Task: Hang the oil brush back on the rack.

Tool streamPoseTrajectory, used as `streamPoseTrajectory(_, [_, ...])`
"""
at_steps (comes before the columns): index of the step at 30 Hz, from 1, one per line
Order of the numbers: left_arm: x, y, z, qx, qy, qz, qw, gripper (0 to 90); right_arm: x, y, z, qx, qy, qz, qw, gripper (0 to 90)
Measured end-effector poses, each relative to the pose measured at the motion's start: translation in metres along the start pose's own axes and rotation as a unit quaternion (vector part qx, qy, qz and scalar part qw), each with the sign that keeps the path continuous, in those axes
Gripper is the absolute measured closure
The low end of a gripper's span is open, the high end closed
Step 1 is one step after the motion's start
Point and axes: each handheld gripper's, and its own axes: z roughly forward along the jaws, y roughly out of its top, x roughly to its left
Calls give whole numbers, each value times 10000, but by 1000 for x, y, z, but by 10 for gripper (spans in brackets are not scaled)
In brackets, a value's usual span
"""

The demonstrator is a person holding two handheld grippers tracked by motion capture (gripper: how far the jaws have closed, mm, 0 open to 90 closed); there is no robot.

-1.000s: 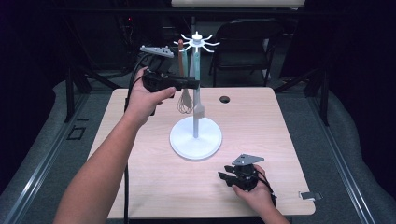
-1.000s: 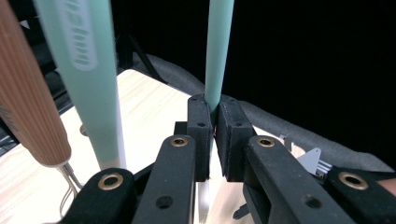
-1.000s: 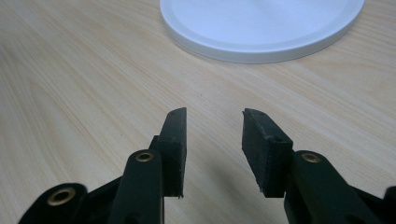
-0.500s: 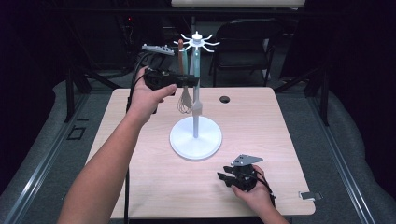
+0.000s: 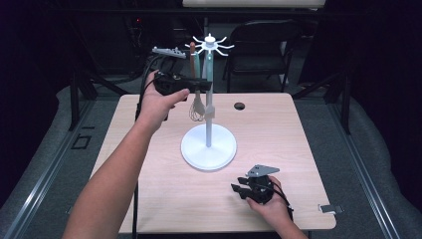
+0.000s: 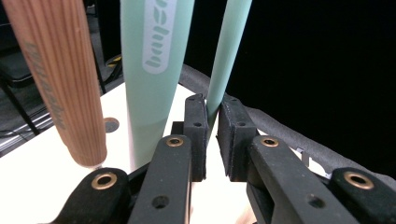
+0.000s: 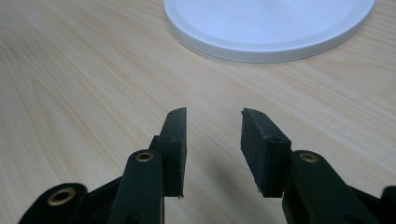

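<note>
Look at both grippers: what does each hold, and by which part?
The left gripper pinches a mint-green utensil handle, low on its narrow end; its jaws have just been opening slightly. The right gripper holds nothing.

We see a pale wood-grain surface (image 5: 149,164) carrying a white stand (image 5: 208,149) with a round white base and white spokes on top. From it hang a mint-green handle (image 6: 156,70) with paler lettering, a brown striped-grain wooden handle (image 6: 60,79), and a slimmer mint-green handle (image 6: 227,51). Both the left gripper (image 6: 212,126) and the right gripper (image 7: 212,140) are black with brass-coloured rivets. The background is black.
</note>
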Motion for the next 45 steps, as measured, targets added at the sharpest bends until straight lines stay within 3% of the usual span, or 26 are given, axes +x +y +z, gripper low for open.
streamPoseTrajectory(8, [-3,-4,-7,-15,211,41,9998,733,1,0,0,-62,28,29,10000,614])
streamPoseTrajectory(19, [-1,-16,-21,18,246,7,9997,722,1,1,1,-43,26,16,10000,613])
streamPoseTrajectory(32, [-2,-29,-53,10,525,-47,9986,723,3,2,2,-46,46,-12,10000,613])
streamPoseTrajectory(40, [9,-52,-72,53,855,-262,9960,722,3,3,2,-26,23,-43,10000,613])
streamPoseTrajectory(45, [15,-75,-81,170,1255,-393,9912,711,2,3,0,-43,9,-12,10000,613])
